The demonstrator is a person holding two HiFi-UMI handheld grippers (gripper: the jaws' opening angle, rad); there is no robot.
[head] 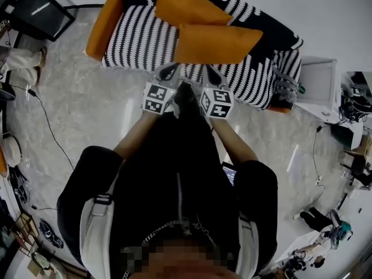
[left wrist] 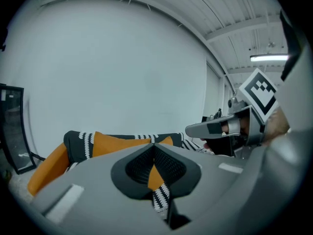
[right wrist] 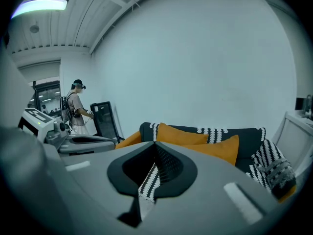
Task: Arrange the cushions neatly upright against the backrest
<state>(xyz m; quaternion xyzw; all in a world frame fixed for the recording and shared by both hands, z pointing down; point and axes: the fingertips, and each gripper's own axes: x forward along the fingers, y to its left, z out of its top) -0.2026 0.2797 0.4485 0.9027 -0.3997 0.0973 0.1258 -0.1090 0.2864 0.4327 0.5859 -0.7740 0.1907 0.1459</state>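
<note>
- The sofa stands against the white wall, covered in a black-and-white striped throw, with its orange armrest bare on the left.
- Two orange cushions are on it: the far cushion leans on the backrest, and the near cushion sits tilted in front of it, overlapping its lower edge.
- The person stands at the seat's front edge, both tools held side by side, near each other.
- The left gripper has its jaws pressed together with nothing in them.
- The right gripper is likewise clamped on nothing, aimed at the cushions.
- Neither tool touches a cushion.
- A white cabinet stands just beside the sofa's right end.
</note>
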